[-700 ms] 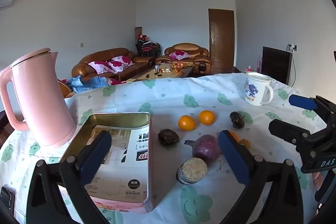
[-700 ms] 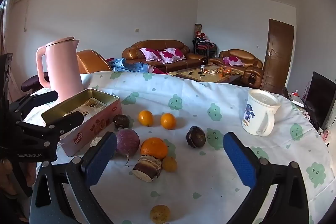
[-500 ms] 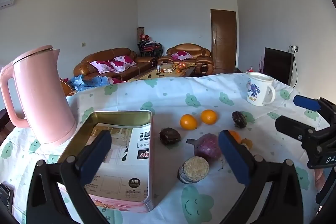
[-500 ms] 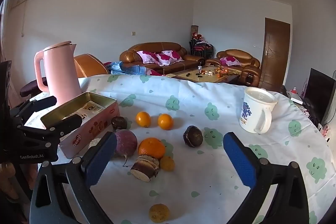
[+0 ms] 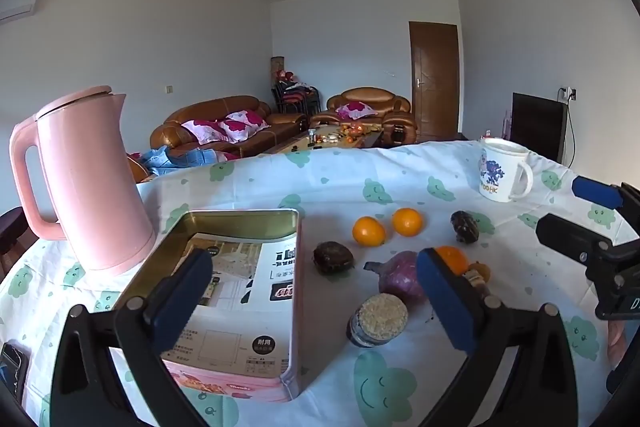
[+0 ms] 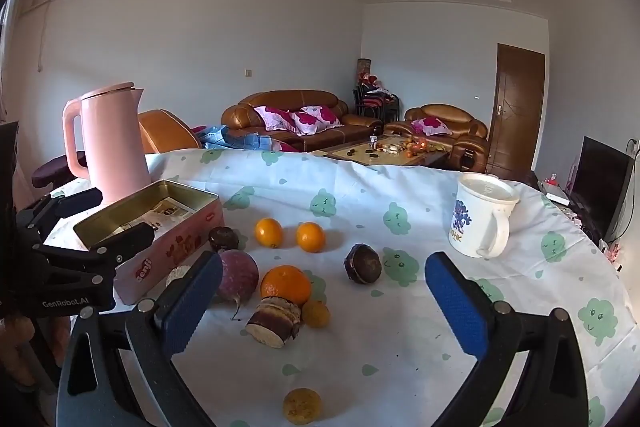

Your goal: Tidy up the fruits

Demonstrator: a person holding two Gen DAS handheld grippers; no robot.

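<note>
A pink tin box (image 5: 240, 291) (image 6: 168, 227) lies open on the table with printed paper inside. To its right lie two small oranges (image 5: 369, 231) (image 6: 269, 231), a bigger orange (image 6: 286, 283), two dark passion fruits (image 5: 333, 258) (image 6: 363, 263), a purple radish (image 5: 400, 277) (image 6: 237, 274), a cut brown stub (image 6: 274, 321), a small jar-like piece (image 5: 378, 319) and two small yellow fruits (image 6: 316, 313). My left gripper (image 5: 312, 303) is open and empty, above the box's right edge. My right gripper (image 6: 324, 303) is open and empty, over the fruit cluster.
A pink kettle (image 5: 86, 183) (image 6: 110, 143) stands left of the box. A white mug (image 5: 502, 169) (image 6: 480, 215) stands at the far right. A yellow fruit (image 6: 302, 405) lies near the front edge. The tablecloth (image 6: 400, 347) is white with green clouds.
Both grippers have risen and tilted slightly, so the table looks lower in both views. Nothing on the table has moved. Both stay open.
</note>
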